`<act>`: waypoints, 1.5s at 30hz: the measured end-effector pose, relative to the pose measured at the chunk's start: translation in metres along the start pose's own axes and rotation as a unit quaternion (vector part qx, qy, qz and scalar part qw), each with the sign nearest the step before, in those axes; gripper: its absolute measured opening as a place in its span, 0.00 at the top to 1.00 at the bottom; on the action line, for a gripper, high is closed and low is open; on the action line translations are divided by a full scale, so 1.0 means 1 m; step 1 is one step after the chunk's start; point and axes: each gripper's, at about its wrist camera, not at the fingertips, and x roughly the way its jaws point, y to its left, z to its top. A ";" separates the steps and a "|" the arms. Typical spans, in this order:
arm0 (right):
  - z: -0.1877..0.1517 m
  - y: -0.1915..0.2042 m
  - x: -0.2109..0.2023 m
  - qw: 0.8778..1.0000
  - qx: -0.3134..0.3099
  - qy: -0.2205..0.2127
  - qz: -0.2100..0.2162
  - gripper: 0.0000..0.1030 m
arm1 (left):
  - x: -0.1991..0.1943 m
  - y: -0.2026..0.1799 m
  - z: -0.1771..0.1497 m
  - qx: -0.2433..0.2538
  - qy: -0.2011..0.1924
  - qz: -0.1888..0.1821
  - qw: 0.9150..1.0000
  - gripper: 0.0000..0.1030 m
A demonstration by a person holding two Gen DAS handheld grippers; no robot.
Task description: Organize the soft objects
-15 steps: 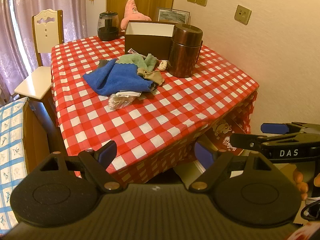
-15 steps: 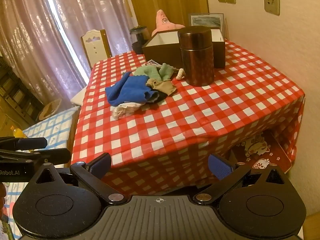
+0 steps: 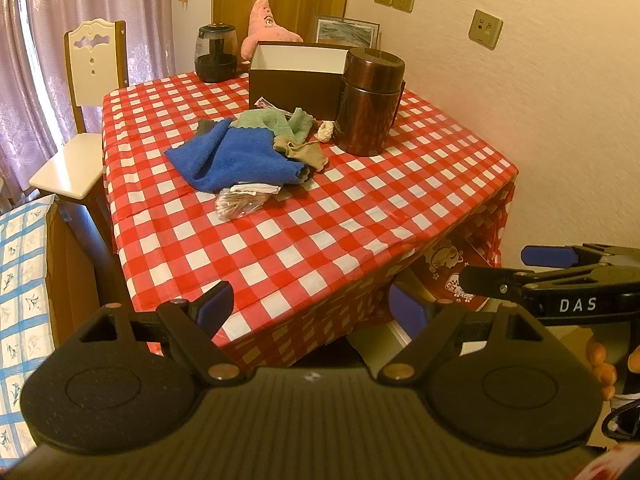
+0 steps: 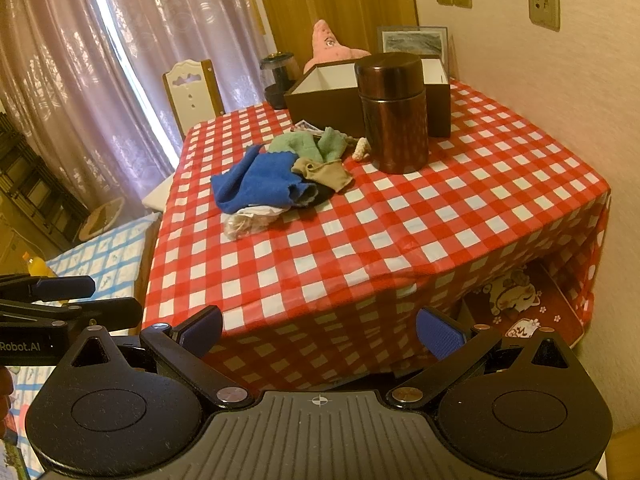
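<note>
Left wrist view shows your left hand-held gripper (image 3: 310, 306) released, its blue-padded fingers spread wide with nothing between them, held short of the near edge of the desk (image 3: 280, 236), which is covered with a red-and-white checked cloth. Your right hand-held gripper (image 4: 320, 330) is likewise released and empty, also short of the near desk edge; from the left wrist view it appears at the right margin, side-on. The soft objects lie in one pile toward the middle of the desk: a blue cloth (image 3: 240, 160) on top, a green cloth (image 3: 276, 122) touching its far side, a tan fabric piece (image 3: 304, 152) at its right edge, and a dark fabric (image 4: 324, 194) partly hidden under the blue cloth. A clear plastic bag (image 3: 240, 202) with pale contents protrudes from under the near side of the blue cloth. A small white object (image 3: 326, 132) sits between the pile and a brown cylindrical canister (image 3: 370, 102), which stands upright just beside the pile on its right. Behind the canister and pile stands an open brown box (image 3: 296, 76) with a white interior. A pink plush toy (image 3: 266, 26) stands behind the box, next to a dark jar (image 3: 216, 56). A white chair (image 3: 88, 92) stands at the left side of the desk.
</note>
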 end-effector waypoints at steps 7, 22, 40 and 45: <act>0.000 0.000 -0.001 1.000 0.000 0.000 0.000 0.00 | 0.000 0.000 0.000 0.000 0.000 0.001 1.000 0.19; 0.001 -0.003 0.001 1.000 0.002 0.000 0.001 0.00 | 0.000 0.000 0.000 0.001 0.000 0.001 1.000 0.19; 0.003 -0.005 0.001 1.000 0.002 -0.001 0.003 0.00 | 0.000 0.000 0.000 0.001 0.000 0.002 1.000 0.19; 0.002 -0.005 -0.001 1.000 0.002 -0.001 0.003 0.00 | 0.000 0.000 0.000 0.002 0.001 0.002 1.000 0.19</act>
